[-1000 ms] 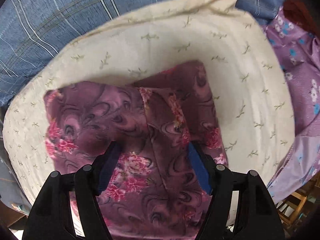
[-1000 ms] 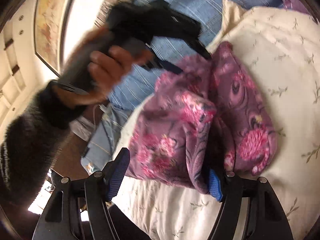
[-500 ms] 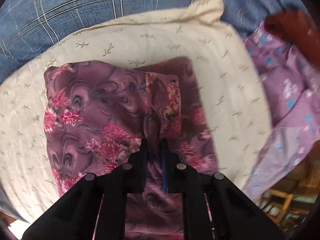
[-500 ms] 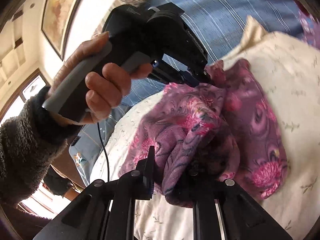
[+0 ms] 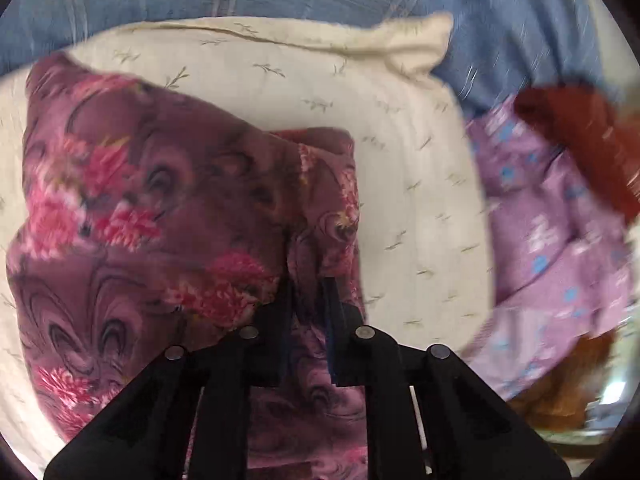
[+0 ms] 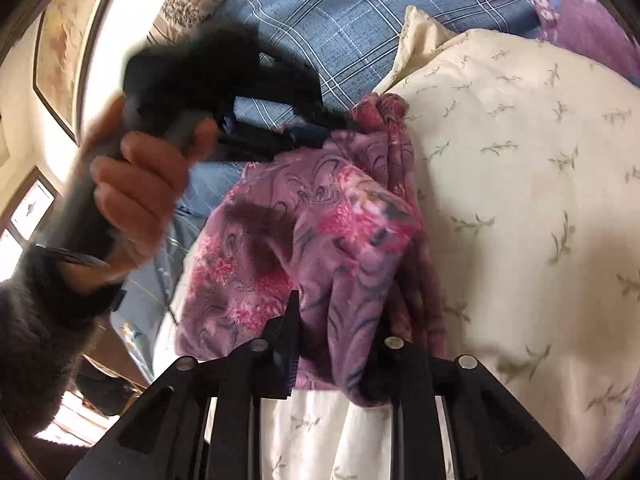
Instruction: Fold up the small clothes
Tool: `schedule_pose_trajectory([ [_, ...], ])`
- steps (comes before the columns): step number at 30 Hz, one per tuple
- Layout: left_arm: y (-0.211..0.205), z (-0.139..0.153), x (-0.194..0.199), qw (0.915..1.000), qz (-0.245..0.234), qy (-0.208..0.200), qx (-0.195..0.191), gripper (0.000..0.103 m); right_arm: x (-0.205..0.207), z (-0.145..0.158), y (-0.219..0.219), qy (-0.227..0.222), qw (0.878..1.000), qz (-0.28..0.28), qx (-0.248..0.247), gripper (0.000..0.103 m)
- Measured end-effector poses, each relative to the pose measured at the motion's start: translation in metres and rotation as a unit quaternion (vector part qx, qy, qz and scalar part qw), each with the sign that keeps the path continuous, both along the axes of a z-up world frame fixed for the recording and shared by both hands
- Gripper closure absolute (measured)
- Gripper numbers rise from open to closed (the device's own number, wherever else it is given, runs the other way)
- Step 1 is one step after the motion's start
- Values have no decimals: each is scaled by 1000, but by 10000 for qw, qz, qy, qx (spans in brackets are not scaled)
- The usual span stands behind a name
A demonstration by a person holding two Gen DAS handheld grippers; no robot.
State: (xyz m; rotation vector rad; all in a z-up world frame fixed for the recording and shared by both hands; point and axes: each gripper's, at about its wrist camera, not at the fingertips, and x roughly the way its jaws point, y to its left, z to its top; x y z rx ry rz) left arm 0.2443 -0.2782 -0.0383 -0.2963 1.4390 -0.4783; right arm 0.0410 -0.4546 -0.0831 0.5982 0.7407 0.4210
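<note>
Purple floral garment bunched, creased, on cream pillow.

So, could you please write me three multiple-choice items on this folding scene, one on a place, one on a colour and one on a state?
1. Where does the flowered purple garment lie?
A. on the cream pillow
B. on a wooden chair
C. in a basket

2. What colour is the checked sheet behind the pillow?
A. green
B. blue
C. yellow

3. What is the left gripper doing?
A. hanging open above the pillow
B. gripping a book
C. pinching a fold of the garment

Answers:
1 A: cream cloth with small sprigs shows around the garment on several sides.
2 B: the right wrist view shows blue cloth with pale lines.
3 C: its fingers stand nearly together with purple cloth between them. The right gripper also has cloth between its fingers, with its jaws opening.
</note>
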Motion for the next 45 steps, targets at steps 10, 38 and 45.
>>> schedule_pose_trajectory([
  [10,120,65,-2,9896,608,-1296,111,29,6,72,-54,-661,9946,-801,-9,41],
  [38,102,15,-24,9824,501,-1533,947,29,136,44,3,617,9851,-386,-1560,79],
  [45,109,29,-52,9808,511,-1599,993,29,95,53,-6,701,9873,-482,-1345,62],
])
